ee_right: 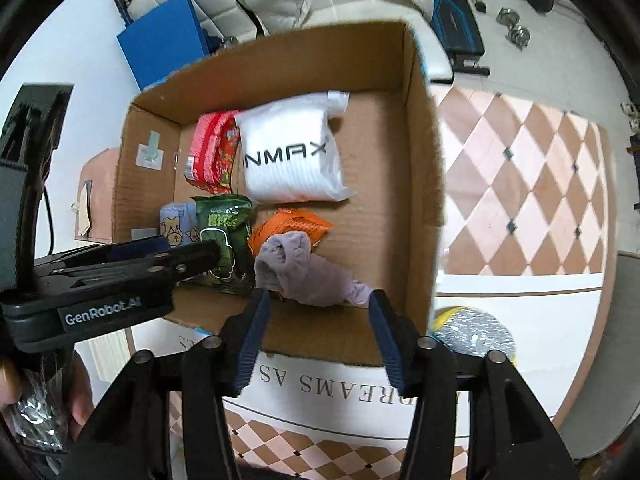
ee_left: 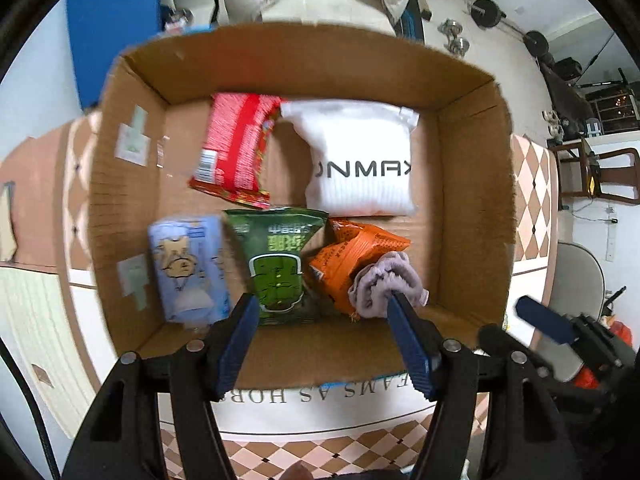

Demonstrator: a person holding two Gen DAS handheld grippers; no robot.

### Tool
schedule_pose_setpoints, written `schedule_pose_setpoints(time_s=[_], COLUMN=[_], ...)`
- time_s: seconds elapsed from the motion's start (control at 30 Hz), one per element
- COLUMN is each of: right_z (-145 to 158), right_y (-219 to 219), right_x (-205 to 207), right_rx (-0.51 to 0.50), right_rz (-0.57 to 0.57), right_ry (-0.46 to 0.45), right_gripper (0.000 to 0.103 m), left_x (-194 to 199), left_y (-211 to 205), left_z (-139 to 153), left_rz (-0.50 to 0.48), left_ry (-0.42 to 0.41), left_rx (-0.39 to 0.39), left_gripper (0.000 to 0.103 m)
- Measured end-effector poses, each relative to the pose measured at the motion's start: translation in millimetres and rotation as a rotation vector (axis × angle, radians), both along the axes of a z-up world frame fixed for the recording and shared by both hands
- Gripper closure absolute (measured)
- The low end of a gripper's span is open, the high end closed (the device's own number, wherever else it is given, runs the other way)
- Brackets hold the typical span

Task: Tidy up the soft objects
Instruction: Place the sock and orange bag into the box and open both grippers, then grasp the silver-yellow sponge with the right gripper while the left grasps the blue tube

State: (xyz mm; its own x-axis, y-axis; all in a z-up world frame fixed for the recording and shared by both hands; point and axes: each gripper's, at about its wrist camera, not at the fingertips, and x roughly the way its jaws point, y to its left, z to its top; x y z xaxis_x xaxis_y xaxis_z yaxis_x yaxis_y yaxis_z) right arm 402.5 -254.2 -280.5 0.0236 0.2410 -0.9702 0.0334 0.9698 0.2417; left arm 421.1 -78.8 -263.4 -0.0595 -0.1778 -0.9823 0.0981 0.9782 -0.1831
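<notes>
Both claws spread apart, gripping nothing: left claw (ee_left: 320,300), right claw (ee_right: 318,296). Above an open cardboard box (ee_left: 472,184) on the bench (ee_right: 520,168). Inside: lilac sock (ee_right: 304,276) bunched near the front wall, touching the orange packet (ee_left: 352,256); green packet (ee_left: 278,268) alongside; white pouch (ee_left: 360,160) behind.

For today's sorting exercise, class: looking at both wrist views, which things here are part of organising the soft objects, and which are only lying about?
Part of the job:
cardboard box
lilac sock
white packet
red packet
green packet
orange packet
pale blue pack
left gripper, open
right gripper, open

Just lying about:
dumbbells
wooden chair
blue board
</notes>
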Motion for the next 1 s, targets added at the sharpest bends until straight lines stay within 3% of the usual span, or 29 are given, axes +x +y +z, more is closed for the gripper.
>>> schedule_pose_setpoints(time_s=[0.03,0.07,0.13,0.23,0.4,0.53,0.6,0.73,0.97,1.0], right_z=[6,12,24,39,42,7,-10,-53,-118,-125], right_y=[-3,-6,-13,-29,-71,-101,-107,-98,-63,-63], right_x=[-3,-7,-16,-32,-63,-77,-82,-93,-99,-99], right_rx=[-0.004,-0.008,-0.024,-0.053,-0.123,-0.198,-0.184,-0.112,-0.247,-0.263], right_rz=[0.001,0.002,0.001,-0.006,-0.015,0.016,0.019,0.09,0.247,0.248], right_ry=[-0.013,-0.025,-0.057,-0.113,-0.176,-0.109,-0.083,-0.031,-0.05,-0.045], right_gripper=[0.042,0.04,0.021,0.008,0.008,0.008,0.01,0.032,0.037,0.044], left_x=[-6,-10,-24,-42,-83,-111,-121,-139,-157,-158], left_y=[2,4,6,-2,-22,-32,-32,-29,-18,-16], left_z=[7,12,24,25,1,-38,-59,-90,-104,-104], left_rz=[0.002,0.006,0.017,0.003,0.016,0.093,0.135,0.186,0.201,0.208], left_ry=[-0.025,-0.046,-0.109,-0.165,-0.157,-0.05,-0.001,0.054,0.064,0.063], left_rx=[0.006,0.011,0.037,0.088,0.072,0.029,0.026,0.069,0.152,0.154], left_gripper=[0.034,0.022,0.011,0.011,0.011,0.011,0.011,0.011,0.011,0.011])
